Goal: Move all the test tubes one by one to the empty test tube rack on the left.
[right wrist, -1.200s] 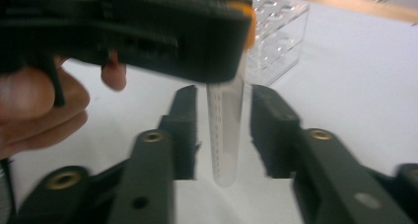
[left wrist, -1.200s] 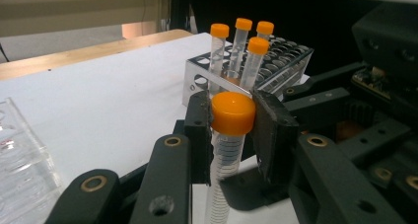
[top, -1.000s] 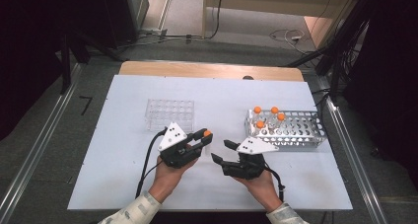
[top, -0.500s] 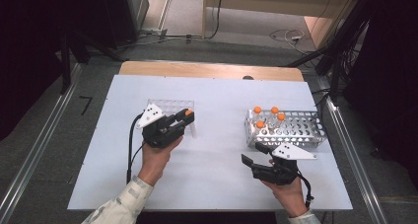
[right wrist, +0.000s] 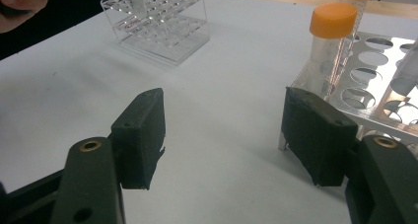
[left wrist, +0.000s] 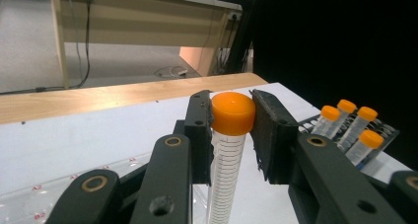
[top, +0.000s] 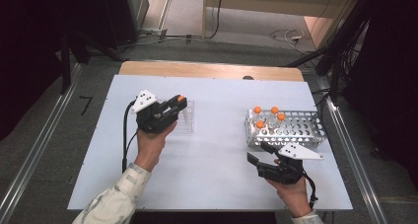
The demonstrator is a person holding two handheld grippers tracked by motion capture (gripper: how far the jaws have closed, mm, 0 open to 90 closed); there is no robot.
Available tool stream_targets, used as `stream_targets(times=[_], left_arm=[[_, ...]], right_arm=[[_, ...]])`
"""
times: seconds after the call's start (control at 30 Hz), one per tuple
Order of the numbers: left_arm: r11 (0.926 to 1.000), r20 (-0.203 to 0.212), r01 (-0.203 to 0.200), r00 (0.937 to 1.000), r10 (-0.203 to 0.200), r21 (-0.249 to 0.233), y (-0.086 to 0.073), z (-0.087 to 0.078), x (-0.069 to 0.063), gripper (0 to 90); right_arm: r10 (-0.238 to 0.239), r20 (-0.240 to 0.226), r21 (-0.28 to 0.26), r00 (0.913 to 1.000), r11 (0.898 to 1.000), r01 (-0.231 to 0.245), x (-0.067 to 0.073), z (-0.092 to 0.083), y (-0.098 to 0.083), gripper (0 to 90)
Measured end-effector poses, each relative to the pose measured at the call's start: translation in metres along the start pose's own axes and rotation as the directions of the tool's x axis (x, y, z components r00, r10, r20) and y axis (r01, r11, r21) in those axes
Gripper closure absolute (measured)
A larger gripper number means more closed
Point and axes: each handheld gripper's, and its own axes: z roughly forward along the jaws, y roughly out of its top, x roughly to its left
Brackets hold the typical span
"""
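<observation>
Your left claw pinches the orange-capped tube upright, directly over the clear rack; lower straight down. Right claw spread, empty.

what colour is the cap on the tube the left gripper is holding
Orange. The cap shows best in the left gripper view, clamped in the left gripper.
</observation>
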Motion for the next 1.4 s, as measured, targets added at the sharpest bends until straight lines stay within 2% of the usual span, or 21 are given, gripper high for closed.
stream_targets(times=[0.3, 0.53, 0.7, 1.07, 1.23, 1.4], left_arm=[[0.9999, -0.052, -0.005, 0.9986, 0.004, -0.014, 0.004, 0.006, 0.012, 69.7], [0.999, -0.096, -0.042, 0.9946, 0.04, -0.016, 0.003, 0.009, 0.015, 69.7], [0.9977, -0.106, -0.068, 0.9921, 0.067, -0.007, 0.001, 0.012, 0.014, 69.7], [0.9953, -0.123, -0.096, 0.9879, 0.095, -0.006, -0.006, 0.016, 0.013, 69.6], [0.9936, -0.127, -0.113, 0.9855, 0.113, 0.008, -0.013, 0.019, 0.011, 69.5], [0.9933, -0.132, -0.111, 0.9846, 0.114, 0.032, -0.024, 0.021, 0.013, 69.5]], right_arm=[[0.009, 0.003, 0.0, 1.0, 1.0, -0.009, -0.001, -0.001, 0.0, 32.0], [0.009, 0.003, -0.003, 1.0, 1.0, -0.009, -0.002, -0.001, 0.0, 32.1], [0.011, 0.005, -0.005, 0.9999, 1.0, -0.011, -0.002, -0.001, 0.0, 32.1], [0.007, 0.006, -0.004, 1.0, 1.0, -0.007, -0.002, -0.001, 0.0, 32.6], [0.006, 0.008, -0.002, 1.0, 1.0, -0.006, -0.002, -0.001, -0.001, 32.6], [0.009, 0.008, -0.001, 0.9999, 1.0, -0.009, -0.002, 0.0, -0.001, 32.7]])
